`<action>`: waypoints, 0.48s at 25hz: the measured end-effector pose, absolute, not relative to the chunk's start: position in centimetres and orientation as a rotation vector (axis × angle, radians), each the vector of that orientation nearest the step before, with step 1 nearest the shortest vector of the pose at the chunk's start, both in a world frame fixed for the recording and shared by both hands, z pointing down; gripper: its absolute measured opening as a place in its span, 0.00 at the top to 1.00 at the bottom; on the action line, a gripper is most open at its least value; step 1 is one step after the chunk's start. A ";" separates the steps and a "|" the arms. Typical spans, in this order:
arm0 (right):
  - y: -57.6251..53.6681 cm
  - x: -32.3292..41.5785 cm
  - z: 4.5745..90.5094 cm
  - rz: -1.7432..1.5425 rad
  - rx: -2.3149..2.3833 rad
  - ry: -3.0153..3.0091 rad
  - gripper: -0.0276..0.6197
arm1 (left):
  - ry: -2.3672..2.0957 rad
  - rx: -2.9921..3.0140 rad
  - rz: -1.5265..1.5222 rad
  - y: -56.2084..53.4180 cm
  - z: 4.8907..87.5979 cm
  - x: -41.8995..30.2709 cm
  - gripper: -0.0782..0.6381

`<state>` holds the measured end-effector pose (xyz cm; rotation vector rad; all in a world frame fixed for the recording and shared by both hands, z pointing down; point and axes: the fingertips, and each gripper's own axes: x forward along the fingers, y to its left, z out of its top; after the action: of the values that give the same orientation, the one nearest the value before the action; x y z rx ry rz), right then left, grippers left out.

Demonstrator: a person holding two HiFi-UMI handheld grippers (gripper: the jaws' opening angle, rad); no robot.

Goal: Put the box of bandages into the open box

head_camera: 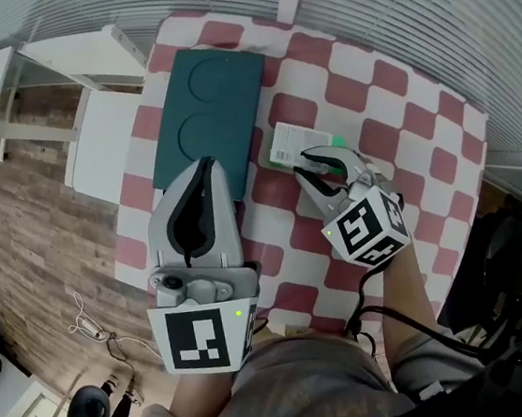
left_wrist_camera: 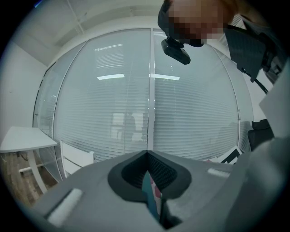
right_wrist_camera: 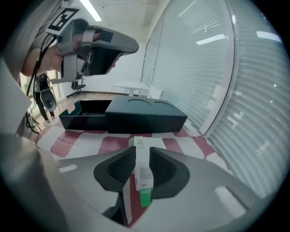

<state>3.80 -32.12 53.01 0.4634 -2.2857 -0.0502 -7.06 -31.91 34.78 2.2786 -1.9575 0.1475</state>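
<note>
Here the checked table (head_camera: 368, 76) carries everything, and the dark teal lid (head_camera: 211, 105) lies flat on it, set off to the side so its box is free to fill. The open box (right_wrist_camera: 84, 121) sits right next to the lid. The head view mostly hides it under the left gripper (head_camera: 204, 167), but the right gripper view shows it plainly. That left gripper is lifted above the open box and points up at the blinds, probably just parked out of the way. Its jaws meet at the tips with nothing clamped, and only a sliver of teal and checked cloth shows through the gap behind them. The right gripper (head_camera: 307, 164) does the work: its jaws are pressed onto the narrow sides of the box of bandages (head_camera: 289, 141), near its green end. The white box is down at table level just beside the lid, not yet in the open box. To my eye it is being picked up.
</note>
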 end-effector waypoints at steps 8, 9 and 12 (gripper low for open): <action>-31.0 4.8 53.7 -0.062 0.431 -2.207 0.44 | -1.932 2.301 0.140 -30.9 34.0 -6.9 0.89; -31.2 4.9 53.7 -0.066 0.433 -2.205 0.42 | -1.934 2.300 0.137 -31.0 34.0 -6.8 0.89; -31.4 5.1 54.1 -0.064 0.428 -2.203 0.33 | -1.928 2.291 0.146 -30.9 34.3 -6.7 0.89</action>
<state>5.13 -31.42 54.10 0.4277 -2.2029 -0.0635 -6.70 -30.93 34.27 2.2913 -1.9278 0.1459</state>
